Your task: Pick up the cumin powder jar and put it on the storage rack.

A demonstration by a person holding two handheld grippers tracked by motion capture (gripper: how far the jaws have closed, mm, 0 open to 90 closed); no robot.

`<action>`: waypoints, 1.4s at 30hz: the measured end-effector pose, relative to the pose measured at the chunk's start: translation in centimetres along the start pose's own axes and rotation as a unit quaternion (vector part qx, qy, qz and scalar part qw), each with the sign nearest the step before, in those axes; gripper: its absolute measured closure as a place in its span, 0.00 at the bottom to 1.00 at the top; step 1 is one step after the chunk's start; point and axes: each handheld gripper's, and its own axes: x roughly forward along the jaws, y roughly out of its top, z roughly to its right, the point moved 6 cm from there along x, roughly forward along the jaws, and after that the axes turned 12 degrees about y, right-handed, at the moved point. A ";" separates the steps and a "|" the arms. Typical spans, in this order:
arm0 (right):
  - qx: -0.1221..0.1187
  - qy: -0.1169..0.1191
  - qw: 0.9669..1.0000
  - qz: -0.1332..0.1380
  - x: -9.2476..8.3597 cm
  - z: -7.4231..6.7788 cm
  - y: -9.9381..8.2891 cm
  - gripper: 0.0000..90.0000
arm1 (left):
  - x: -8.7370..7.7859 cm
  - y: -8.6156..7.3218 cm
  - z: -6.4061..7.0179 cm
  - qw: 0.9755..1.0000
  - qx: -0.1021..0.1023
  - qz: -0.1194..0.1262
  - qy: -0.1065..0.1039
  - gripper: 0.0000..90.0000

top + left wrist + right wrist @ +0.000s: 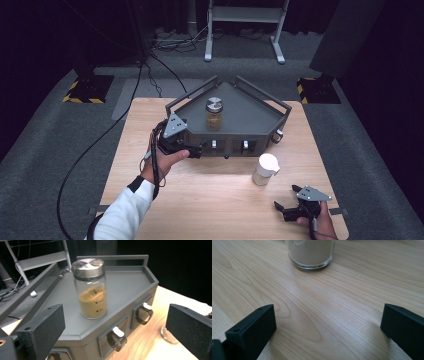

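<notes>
A glass jar [214, 114] with a metal lid and brown powder inside stands upright on the grey angular tray [250, 112]. My left gripper [192, 149] is at the tray's front left corner and stands open. In the left gripper view the jar [91, 290] is ahead on the tray [130, 285], well beyond the left gripper [115, 315] and its wide jaws. A second jar [264, 169], with a white lid, stands on the table in front of the tray. My right gripper [286, 196] is open, low over the table near that jar. The right gripper view has the jar's base [310, 252] beyond the right gripper [328, 315].
The tray's front face carries small drawers with looped handles [116, 338]. The wooden table [210, 200] sits on grey carpet. A metal stand [245, 30] and cables lie on the floor behind. The white-lidded jar's base [170, 336] is at the right of the left gripper view.
</notes>
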 end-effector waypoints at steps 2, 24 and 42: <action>0.000 0.000 1.000 0.000 0.0 0.0 0.0 0.00 | -0.2 -0.4 0.1 1.000 0.003 0.000 -0.004 0.02; -0.001 0.000 1.000 0.000 0.0 0.0 0.0 0.00 | -1.3 -6.8 1.0 1.000 0.012 -0.007 -0.012 0.02; -0.001 -0.001 1.000 0.000 0.0 0.0 0.0 0.00 | -1.4 -11.6 1.2 1.000 0.004 -0.019 -0.009 0.02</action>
